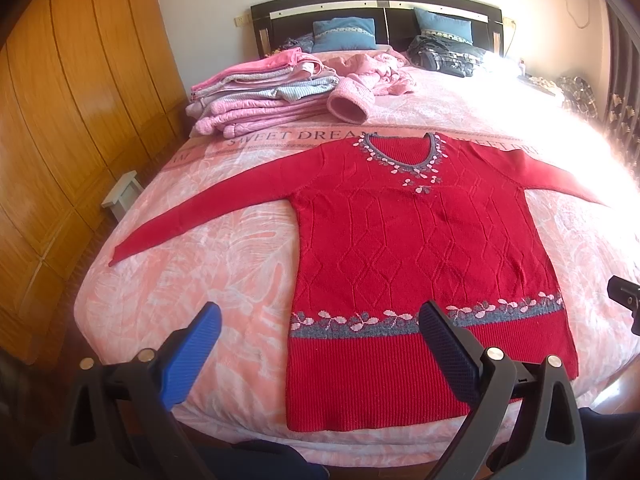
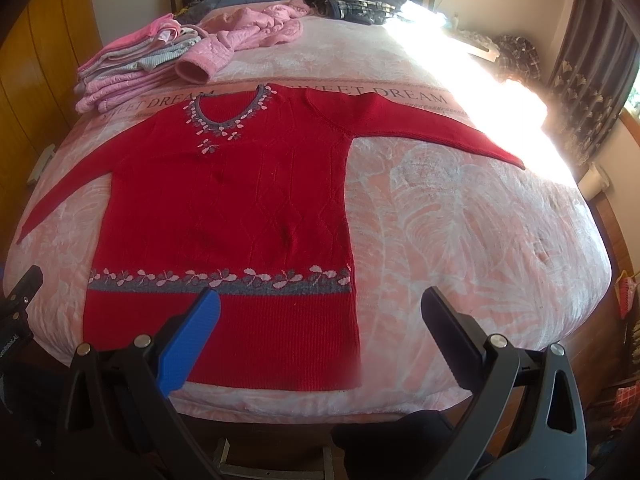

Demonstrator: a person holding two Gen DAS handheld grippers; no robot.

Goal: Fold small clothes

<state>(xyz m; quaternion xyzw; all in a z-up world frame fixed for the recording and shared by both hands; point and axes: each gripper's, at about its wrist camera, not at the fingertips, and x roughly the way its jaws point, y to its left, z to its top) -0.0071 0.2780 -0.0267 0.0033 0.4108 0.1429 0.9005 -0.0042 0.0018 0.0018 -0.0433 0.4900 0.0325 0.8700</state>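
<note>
your left tongs and right tongs hung wide open, holding nothing. the red sweater lay flat on the bed, sleeves spread. folded pink clothes sat beyond it.

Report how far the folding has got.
Done: a stack of folded clothes sits at the far left of the bed. In hand: nothing; the red sweater lies flat, sleeves spread, left gripper and right gripper open above its hem. Left: every fold, plus the pink jacket.

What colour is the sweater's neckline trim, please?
Grey neckline trim with pale pink petals, clearest in the left wrist view.
</note>
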